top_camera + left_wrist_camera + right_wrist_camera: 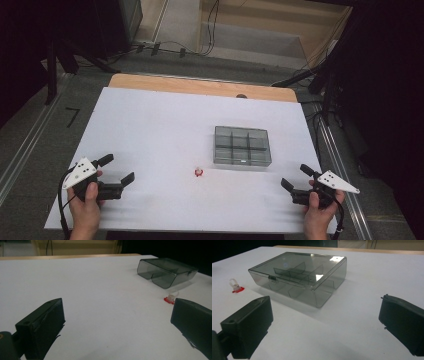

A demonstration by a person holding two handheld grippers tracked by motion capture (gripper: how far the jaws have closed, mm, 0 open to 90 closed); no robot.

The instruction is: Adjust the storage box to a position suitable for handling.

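Table point(150, 130): white top, wooden strip along the far edge. Both hands rest at the near edge, well apart, one at each corner.

Box point(242, 145): smoky clear plastic, divided into compartments, lid down with a small latch on its near long side, as the right gripper view shows. It sits right of centre, well clear of the table's right edge and of the wooden strip. Its compartments look empty, though the tint makes this hard to confirm.

Left claw point(119, 169): jaws wide apart, nothing between them, held low over the near left of the table and pointing toward the middle.

Right claw point(297, 176): jaws likewise wide apart and empty, near right corner, aimed at the box's near right end.

Small item point(199, 172): a little white ring-shaped piece on a red base, standing on the table just near-left of the box, apart from it. Too small to identify further.

Step in hand, as judged: the start position; no approach or grasp is made yet. The work probably concerns the small item and the closed box.

Next move calls for: one claw steadying or unlatching the box, the other closing finely on the small item, which is low and light and likely to skid if nudged.

Room: the wide white area left and far of the box is free for the left claw. The right claw works closer to the table's right edge, with less margin. Cables lie on the floor beyond the table.
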